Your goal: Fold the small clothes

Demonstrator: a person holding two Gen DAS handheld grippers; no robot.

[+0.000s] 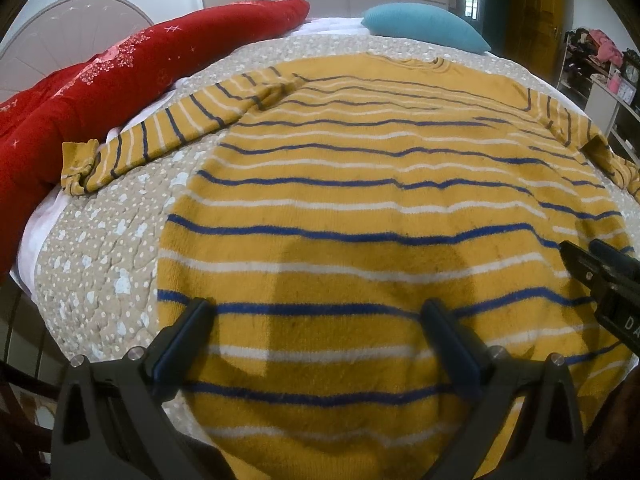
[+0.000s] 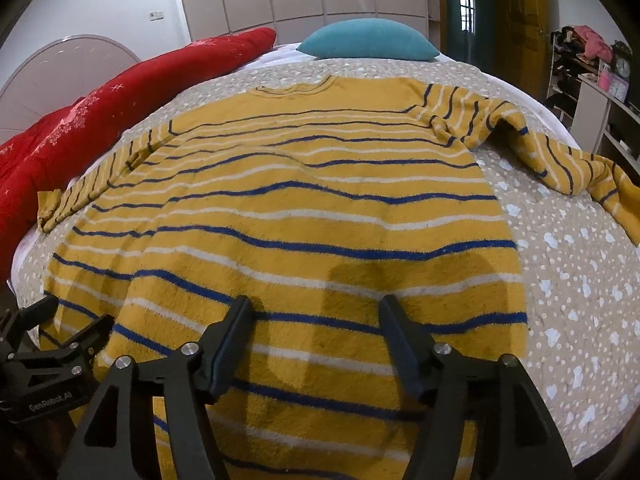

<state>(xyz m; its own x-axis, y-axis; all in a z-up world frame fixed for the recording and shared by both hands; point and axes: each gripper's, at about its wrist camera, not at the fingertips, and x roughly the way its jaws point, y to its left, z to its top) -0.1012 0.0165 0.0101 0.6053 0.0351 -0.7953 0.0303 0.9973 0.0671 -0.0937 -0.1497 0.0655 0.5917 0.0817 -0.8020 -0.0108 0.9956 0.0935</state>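
So I've got the mustard-yellow knit sweater with blue and white stripes (image 1: pixel 360 208) spread flat on the beige quilted bedspread with white dots (image 1: pixel 100 272), hem end closest to me and the neckline (image 2: pixel 294 87) pointing away toward the teal pillow (image 2: pixel 368 40). Both sleeves are thrown out to the sides, left one (image 1: pixel 152 136) reaching toward the rolled red blanket (image 1: pixel 100 80), right one (image 2: pixel 560 160) rumpled and running off toward the bed edge. My guess is it's laid out like this so the sleeves can go in first.

My left gripper (image 1: pixel 316 312) is hovering over the lower body of the sweater with its fingers spread as wide as they go, nothing between them. The right gripper (image 2: pixel 316 312) sits just beside it over the same hem area, fingers at a moderate gap, not pinching any fabric either. Both are tilted down at the cloth, with their shadows landing right on the knit.

Nothing's folded yet as far as I can tell. I'd say each side needs to be picked up next.
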